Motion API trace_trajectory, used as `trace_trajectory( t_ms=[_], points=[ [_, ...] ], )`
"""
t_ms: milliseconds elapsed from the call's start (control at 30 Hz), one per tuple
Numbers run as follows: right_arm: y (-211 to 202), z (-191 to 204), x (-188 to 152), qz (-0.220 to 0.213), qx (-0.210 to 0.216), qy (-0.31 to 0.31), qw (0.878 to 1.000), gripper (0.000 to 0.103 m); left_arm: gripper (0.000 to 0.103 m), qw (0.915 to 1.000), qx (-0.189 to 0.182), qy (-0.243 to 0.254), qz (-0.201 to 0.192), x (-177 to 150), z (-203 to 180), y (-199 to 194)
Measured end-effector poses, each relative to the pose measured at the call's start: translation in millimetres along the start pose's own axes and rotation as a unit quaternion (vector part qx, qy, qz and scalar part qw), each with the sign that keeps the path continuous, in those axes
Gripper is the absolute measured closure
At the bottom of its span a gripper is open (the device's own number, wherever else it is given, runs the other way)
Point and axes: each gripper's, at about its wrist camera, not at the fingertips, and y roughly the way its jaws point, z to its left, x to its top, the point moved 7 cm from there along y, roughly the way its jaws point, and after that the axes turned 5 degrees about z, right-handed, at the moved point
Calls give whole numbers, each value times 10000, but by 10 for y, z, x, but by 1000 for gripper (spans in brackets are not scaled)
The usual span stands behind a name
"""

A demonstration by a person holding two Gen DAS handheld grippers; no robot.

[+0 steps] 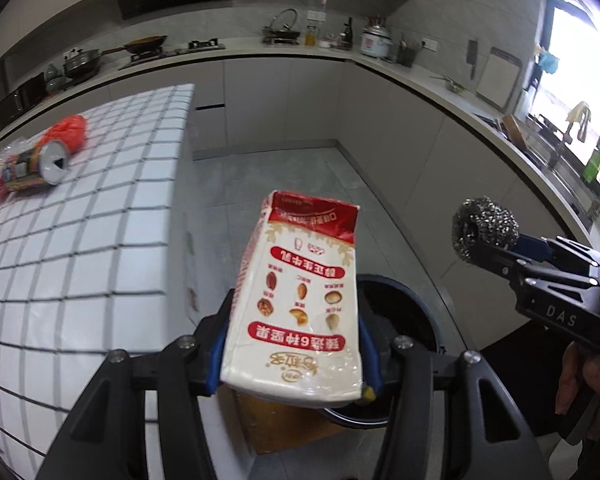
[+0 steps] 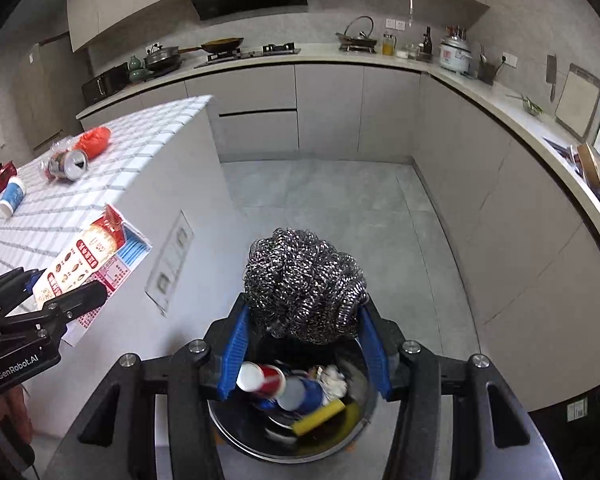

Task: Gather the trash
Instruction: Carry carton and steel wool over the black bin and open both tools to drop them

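Observation:
My left gripper [image 1: 294, 320] is shut on a white and red milk carton [image 1: 300, 292], its blue pads pressing both sides. The carton hangs past the tiled table's edge, partly over a dark round bin [image 1: 412, 304] on the floor. In the right wrist view, my right gripper [image 2: 304, 320] is shut on a steel wool scrubber [image 2: 304, 280], directly above the bin [image 2: 244, 444]. Inside the bin lie a red and white cup [image 2: 264, 378], a yellow sponge [image 2: 320, 414] and crumpled paper. Each view also shows the other gripper: the right one [image 1: 496, 248] with the scrubber [image 1: 482, 226], the left one [image 2: 60, 284] with the carton [image 2: 96, 252].
On the white tiled table [image 1: 100, 220] lie a drink can [image 1: 52, 162] in clear wrapping and a red bag [image 1: 66, 134]. A small white and blue bottle [image 2: 12, 196] lies further left. Grey floor [image 2: 320, 200] stretches between the table and the L-shaped kitchen counter [image 2: 500, 100].

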Motion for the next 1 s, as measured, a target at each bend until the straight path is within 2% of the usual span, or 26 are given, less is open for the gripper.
trace_trajectory(
  t_ms=[133, 300, 567, 767, 1000],
  points=[
    [102, -234, -276, 150, 14, 15, 9999, 49, 49, 9998, -12, 43, 186, -210, -256, 214],
    [277, -392, -591, 322, 90, -35, 9994, 49, 49, 9993, 39, -33, 380, -509, -402, 475],
    [788, -443, -1040, 596, 494, -731, 9943, 49, 49, 9974, 51, -51, 711, -933, -460, 966],
    [1141, -335, -1203, 706, 672, -1073, 9894, 49, 49, 9976, 34, -154, 681, -1064, -479, 1143],
    [1341, -332, -1271, 728, 816, -1266, 9859, 49, 49, 9966, 136, -270, 770, -1196, -481, 1280]
  ],
)
